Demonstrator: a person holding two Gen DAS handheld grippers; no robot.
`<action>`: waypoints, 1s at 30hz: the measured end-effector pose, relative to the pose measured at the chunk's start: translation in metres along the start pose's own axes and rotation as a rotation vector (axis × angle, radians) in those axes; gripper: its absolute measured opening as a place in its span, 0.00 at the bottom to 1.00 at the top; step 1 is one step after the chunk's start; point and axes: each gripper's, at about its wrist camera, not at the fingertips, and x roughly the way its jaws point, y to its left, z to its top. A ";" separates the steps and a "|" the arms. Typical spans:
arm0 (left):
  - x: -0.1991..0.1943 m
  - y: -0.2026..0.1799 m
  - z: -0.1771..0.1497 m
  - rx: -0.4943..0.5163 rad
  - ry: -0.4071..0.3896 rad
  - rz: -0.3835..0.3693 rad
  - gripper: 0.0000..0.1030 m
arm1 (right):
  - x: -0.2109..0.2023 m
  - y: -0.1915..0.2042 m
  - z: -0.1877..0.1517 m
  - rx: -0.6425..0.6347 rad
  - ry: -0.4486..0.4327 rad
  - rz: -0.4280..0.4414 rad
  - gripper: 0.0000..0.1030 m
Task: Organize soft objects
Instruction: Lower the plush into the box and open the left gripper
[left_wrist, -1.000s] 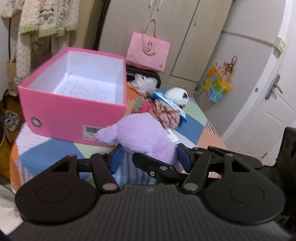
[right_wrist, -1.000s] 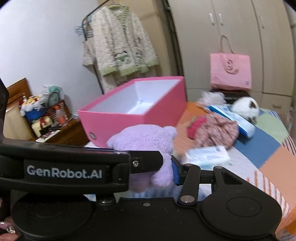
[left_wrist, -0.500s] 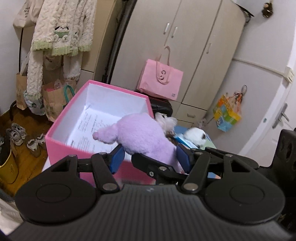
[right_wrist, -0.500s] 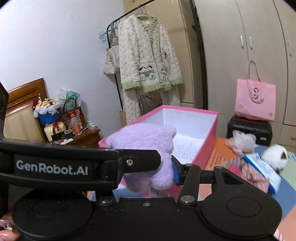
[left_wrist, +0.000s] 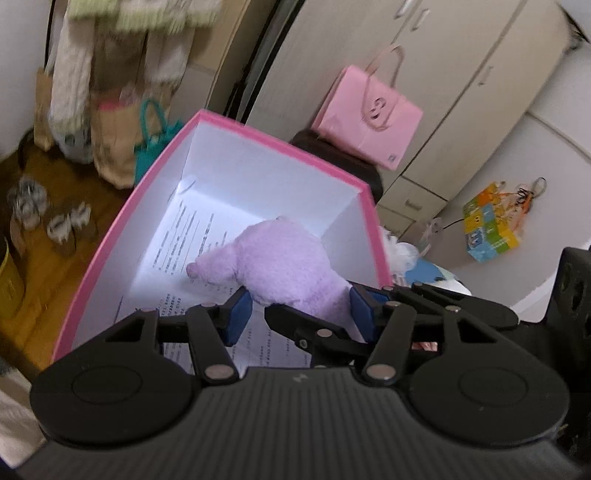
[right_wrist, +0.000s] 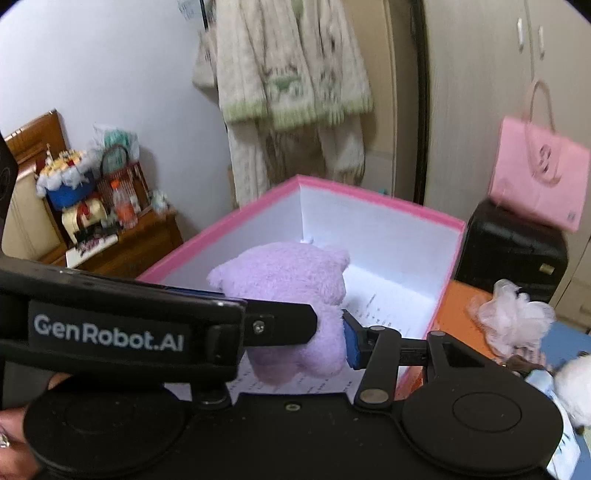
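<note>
A purple plush toy (left_wrist: 280, 262) hangs inside the open pink box (left_wrist: 291, 147), above the printed paper on its floor. My left gripper (left_wrist: 301, 314) is shut on its near end, with the blue pads on both sides of the plush. My right gripper (right_wrist: 295, 328) is shut on the same plush (right_wrist: 288, 291) from the other side, over the pink box (right_wrist: 373, 206). The left gripper's black arm crosses the right wrist view and hides the right gripper's left finger. More soft items lie right of the box: a white fluffy puff (right_wrist: 513, 317) and a white plush (right_wrist: 572, 384).
A pink tote bag (left_wrist: 369, 118) sits on a black case (right_wrist: 513, 251) behind the box, in front of wardrobe doors. A knitted cardigan (right_wrist: 291, 74) hangs at the back left. A wooden side table (right_wrist: 110, 243) with clutter stands left. Shoes (left_wrist: 48, 214) lie on the floor.
Both grippers carried the purple plush up from the patchwork cover and over the pink box, then lowered it inside. Both stay shut on it.
</note>
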 end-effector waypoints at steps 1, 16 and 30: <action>0.006 0.003 0.002 -0.010 0.017 0.004 0.55 | 0.008 -0.004 0.003 0.001 0.026 0.009 0.54; 0.034 0.025 0.010 -0.169 0.133 -0.041 0.52 | 0.047 0.020 0.014 -0.274 0.172 -0.116 0.56; -0.014 0.002 0.006 0.091 0.005 0.036 0.70 | 0.020 0.009 0.010 -0.229 0.147 -0.099 0.68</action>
